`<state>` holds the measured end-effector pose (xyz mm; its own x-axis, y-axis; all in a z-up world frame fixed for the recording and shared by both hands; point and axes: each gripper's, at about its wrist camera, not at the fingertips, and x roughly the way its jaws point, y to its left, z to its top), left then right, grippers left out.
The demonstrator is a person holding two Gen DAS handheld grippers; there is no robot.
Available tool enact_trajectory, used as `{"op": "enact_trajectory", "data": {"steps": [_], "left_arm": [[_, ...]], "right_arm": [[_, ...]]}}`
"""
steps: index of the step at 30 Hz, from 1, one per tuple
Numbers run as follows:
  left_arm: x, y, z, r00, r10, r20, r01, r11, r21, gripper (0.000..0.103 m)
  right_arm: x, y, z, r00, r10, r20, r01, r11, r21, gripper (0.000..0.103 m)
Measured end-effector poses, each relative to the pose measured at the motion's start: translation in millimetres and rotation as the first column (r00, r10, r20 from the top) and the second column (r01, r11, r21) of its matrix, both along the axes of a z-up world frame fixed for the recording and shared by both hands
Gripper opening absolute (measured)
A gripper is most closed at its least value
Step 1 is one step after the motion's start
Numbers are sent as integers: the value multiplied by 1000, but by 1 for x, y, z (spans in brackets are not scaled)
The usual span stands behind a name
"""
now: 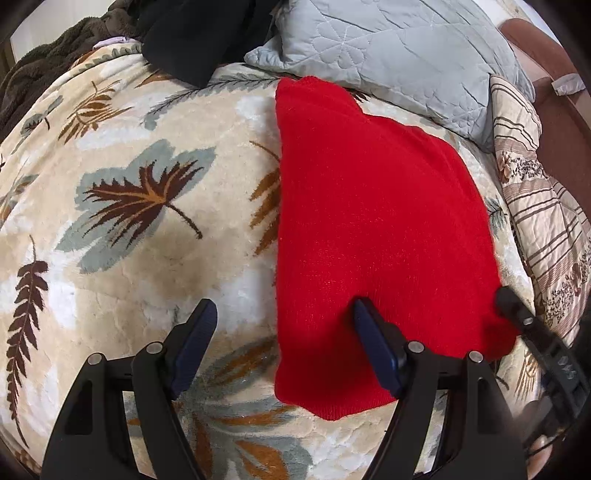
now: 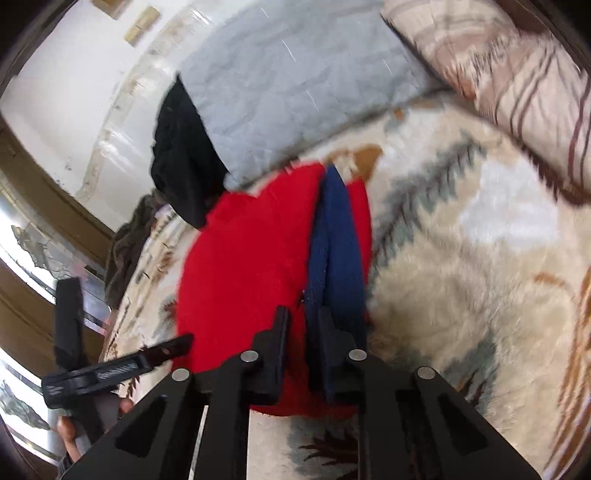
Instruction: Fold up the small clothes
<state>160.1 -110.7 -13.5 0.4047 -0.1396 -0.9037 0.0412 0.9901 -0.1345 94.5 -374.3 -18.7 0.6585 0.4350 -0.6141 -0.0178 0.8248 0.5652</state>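
Note:
A red knit garment (image 1: 369, 221) lies folded flat on the leaf-patterned blanket (image 1: 129, 184). My left gripper (image 1: 284, 312) hangs open above the garment's near left edge. One blue pad (image 1: 373, 339) is over the red cloth and the other pad (image 1: 195, 339) is over bare blanket, with nothing pinched. My right gripper (image 2: 330, 177) has its blue pads pressed together at the red garment (image 2: 240, 266), close to its right edge, and red cloth shows on both sides of them. The left wrist view shows the right gripper (image 1: 506, 299) at the garment's lower right corner.
A grey quilted pillow (image 1: 388, 48) and a black cloth (image 1: 199, 33) lie at the head of the bed. A striped quilt (image 1: 546, 221) is bunched at the right, and a dark fleece (image 1: 44, 62) lies at the far left. A hand (image 2: 70, 432) holds the left gripper.

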Motion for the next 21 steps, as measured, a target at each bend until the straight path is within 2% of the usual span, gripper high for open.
{"op": "enact_trajectory", "data": {"steps": [3, 5, 6, 8, 10, 11, 13, 15, 16, 17, 18, 21], "left_arm": [[1, 0, -3, 1000, 2, -11, -2, 1000, -3, 81], [2, 5, -3, 999, -21, -38, 20, 999, -39, 81], [2, 9, 0, 999, -28, -41, 26, 998, -65, 80], [11, 23, 10, 1000, -4, -24, 1, 993, -116, 80], [31, 32, 15, 999, 26, -34, -31, 990, -138, 80], [40, 33, 16, 999, 30, -43, -36, 989, -146, 80], [63, 29, 17, 998, 23, -62, -33, 986, -166, 80], [78, 23, 16, 997, 13, -72, -26, 983, -184, 80], [88, 20, 16, 997, 4, -79, -19, 981, -193, 81], [94, 17, 16, 996, 0, -85, -17, 980, -198, 80], [100, 15, 17, 996, -5, -86, -13, 979, -201, 80], [112, 10, 18, 999, 0, -40, -8, 982, -191, 80]], "right_arm": [[11, 2, -26, 993, 3, -115, -8, 999, -42, 15], [13, 0, -21, 994, 7, -107, -12, 999, -41, 16], [15, -1, -14, 996, 5, -95, -9, 999, -46, 22], [23, -7, 4, 998, -44, -40, 41, 998, -53, 24], [43, -13, 13, 998, -60, -17, 61, 998, 11, 39], [54, -13, 14, 998, -67, -20, 68, 997, 35, 47], [85, -8, 6, 996, -71, -48, 73, 996, 44, 49], [115, 2, -10, 991, -63, -115, 65, 998, 19, 49], [126, 7, -18, 987, -58, -149, 60, 998, 6, 47], [132, 9, -22, 987, -54, -152, 55, 999, 0, 24], [136, 10, -18, 992, -44, -115, 45, 999, 5, 9], [130, 9, 3, 998, -48, 33, 49, 999, -5, 8]]}}
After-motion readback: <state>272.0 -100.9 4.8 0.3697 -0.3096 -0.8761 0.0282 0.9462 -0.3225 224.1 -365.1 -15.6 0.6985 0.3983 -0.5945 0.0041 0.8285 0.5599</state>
